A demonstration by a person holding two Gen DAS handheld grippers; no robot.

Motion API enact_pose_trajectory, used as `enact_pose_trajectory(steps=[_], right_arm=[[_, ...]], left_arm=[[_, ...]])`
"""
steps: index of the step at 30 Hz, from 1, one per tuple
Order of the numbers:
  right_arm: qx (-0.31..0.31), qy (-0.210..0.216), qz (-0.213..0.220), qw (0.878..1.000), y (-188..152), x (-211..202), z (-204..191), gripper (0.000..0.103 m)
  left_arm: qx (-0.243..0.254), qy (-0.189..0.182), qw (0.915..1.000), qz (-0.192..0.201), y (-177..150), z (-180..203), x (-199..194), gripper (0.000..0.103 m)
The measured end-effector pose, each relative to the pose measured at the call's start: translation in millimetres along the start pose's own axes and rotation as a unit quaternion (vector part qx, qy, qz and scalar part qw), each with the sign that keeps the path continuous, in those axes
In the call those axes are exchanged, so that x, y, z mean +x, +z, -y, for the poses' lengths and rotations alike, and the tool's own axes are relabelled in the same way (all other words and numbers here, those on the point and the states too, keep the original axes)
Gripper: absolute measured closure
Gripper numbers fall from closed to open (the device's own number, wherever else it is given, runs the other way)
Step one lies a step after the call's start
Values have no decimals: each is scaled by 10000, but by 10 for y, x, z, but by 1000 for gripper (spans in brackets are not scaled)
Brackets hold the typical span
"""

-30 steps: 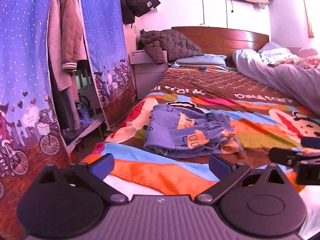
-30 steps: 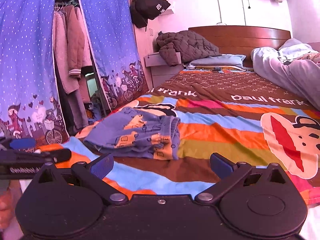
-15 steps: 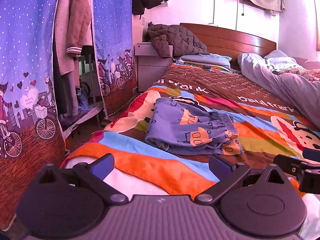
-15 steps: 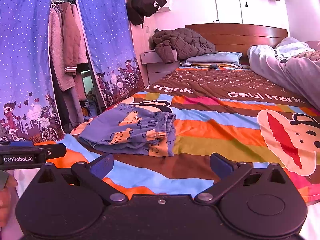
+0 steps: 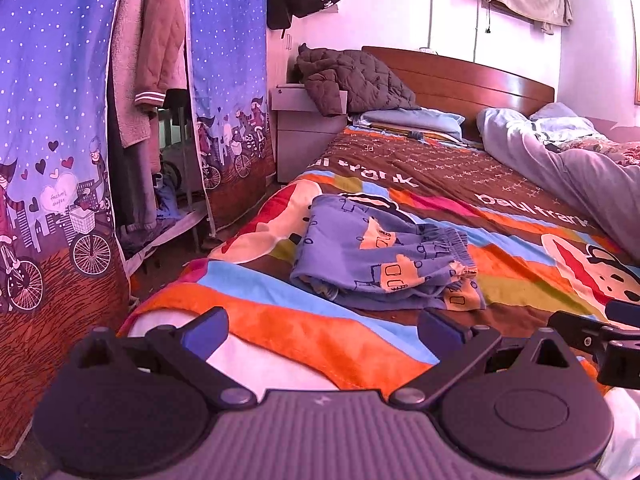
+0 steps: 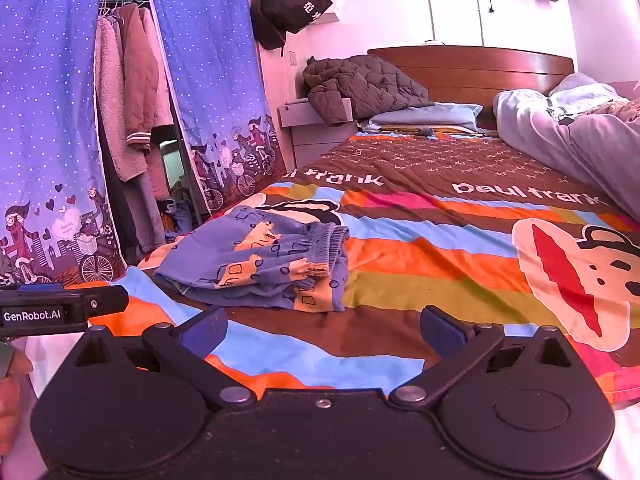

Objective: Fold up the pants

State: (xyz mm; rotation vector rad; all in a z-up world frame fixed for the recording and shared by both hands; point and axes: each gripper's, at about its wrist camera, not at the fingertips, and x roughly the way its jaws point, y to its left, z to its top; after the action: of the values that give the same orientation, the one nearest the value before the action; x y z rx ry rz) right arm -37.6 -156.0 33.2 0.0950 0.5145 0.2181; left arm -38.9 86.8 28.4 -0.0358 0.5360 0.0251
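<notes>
Left wrist view: your left gripper [image 5: 322, 326] has fingers wide apart, empty, low over the striped blanket [image 5: 516, 248]. Folded blue pants [image 5: 384, 256] lie just ahead on it, waistband toward the right, long axis across the bed.

Right wrist view: your right gripper [image 6: 322, 326] is also spread, empty. Pants [image 6: 260, 262] lie ahead-left, waistband rightward. Wardrobe [image 6: 132, 128] holds hanging coats.
</notes>
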Motion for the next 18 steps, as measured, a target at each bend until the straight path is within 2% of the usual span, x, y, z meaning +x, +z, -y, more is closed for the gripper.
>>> enact_pose_trajectory(steps=[18], right_arm=[[21, -18, -22, 10000, -25, 23, 37, 1]], left_arm=[[-141, 23, 9999, -37, -29, 4, 0, 0]])
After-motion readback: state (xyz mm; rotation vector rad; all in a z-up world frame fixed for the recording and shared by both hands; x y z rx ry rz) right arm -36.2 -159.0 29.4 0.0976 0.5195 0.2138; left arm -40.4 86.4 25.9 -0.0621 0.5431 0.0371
